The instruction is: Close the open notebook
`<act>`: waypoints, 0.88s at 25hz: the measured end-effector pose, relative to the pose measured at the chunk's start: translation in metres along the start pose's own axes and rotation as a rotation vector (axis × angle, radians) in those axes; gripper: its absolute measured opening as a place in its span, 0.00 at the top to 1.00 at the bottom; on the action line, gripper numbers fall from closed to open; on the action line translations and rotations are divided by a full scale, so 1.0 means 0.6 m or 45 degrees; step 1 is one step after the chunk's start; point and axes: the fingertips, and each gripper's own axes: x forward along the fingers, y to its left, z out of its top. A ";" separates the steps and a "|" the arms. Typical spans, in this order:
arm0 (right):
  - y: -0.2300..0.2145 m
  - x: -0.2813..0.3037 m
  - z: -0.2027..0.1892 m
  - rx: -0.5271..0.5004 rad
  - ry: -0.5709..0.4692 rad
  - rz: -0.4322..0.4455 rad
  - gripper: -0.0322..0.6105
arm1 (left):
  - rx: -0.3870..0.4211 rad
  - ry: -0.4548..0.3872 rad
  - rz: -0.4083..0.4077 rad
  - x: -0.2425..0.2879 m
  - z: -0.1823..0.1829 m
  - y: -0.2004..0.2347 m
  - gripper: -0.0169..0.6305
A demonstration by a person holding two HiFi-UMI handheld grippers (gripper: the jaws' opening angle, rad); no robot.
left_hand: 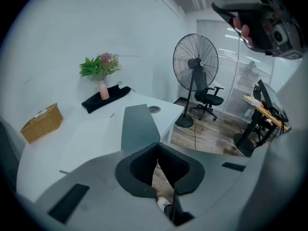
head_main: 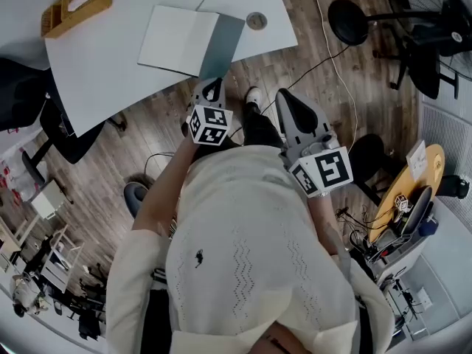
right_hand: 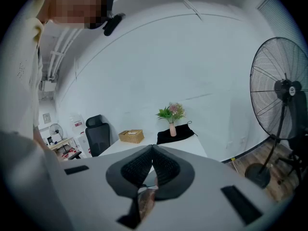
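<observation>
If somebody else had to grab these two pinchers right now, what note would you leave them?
Left gripper: shut, empty, at the table's near edge, just short of the notebook.
Right gripper: shut, empty, held back over the floor close to the body.
Notebook: lies open on the white table, white page on the left and grey half on the right in the head view.
Done: nothing yet; neither gripper touches the notebook.
Left: take hold of one half, probably the grey one nearest the left gripper, and fold it over to close it.

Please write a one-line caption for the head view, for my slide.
Left tongs pinch the grey cover of the open white-paged notebook on the white table; right tongs hang shut, empty.
</observation>
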 end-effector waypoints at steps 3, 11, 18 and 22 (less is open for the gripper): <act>0.009 -0.001 -0.001 0.011 -0.007 -0.018 0.95 | 0.020 -0.028 -0.006 -0.015 0.009 0.005 0.95; 0.033 0.003 -0.010 0.061 -0.041 -0.065 0.95 | 0.001 -0.095 -0.034 -0.045 0.030 0.029 0.95; 0.048 0.007 -0.008 0.094 -0.080 -0.104 0.95 | -0.005 -0.134 -0.047 -0.068 0.041 0.048 0.95; 0.057 0.009 -0.005 0.098 -0.096 -0.117 0.95 | -0.043 -0.159 -0.045 -0.082 0.049 0.065 0.95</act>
